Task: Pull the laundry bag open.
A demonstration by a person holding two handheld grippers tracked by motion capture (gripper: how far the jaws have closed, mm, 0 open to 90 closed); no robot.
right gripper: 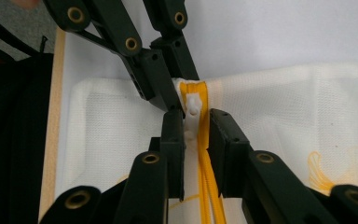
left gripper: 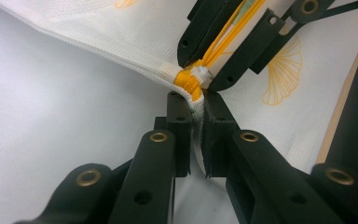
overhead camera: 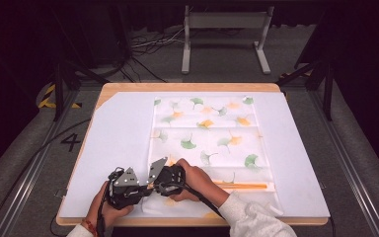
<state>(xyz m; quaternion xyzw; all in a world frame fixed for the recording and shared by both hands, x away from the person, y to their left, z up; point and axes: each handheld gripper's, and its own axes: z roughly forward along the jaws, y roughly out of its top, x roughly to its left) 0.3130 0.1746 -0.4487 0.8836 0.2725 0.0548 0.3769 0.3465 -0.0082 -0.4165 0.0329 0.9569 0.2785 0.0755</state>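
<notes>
- High view: one white mat [overhead camera: 118, 148] covers the wooden table [overhead camera: 187, 87]; bare mat lies left and right of the single leaf-printed mesh bag [overhead camera: 212, 133].
- Both hands meet at the bag's near-left corner, the left gripper [overhead camera: 143, 190] and the right gripper [overhead camera: 154, 183] tip to tip.
- Left gripper view: its jaws are pinched on the bag's corner hem, just below the yellow zipper [left gripper: 189, 81].
- Right gripper view: its jaws flank the zipper and its white slider [right gripper: 193, 107], slightly parted, so I cannot tell whether they grip.
</notes>
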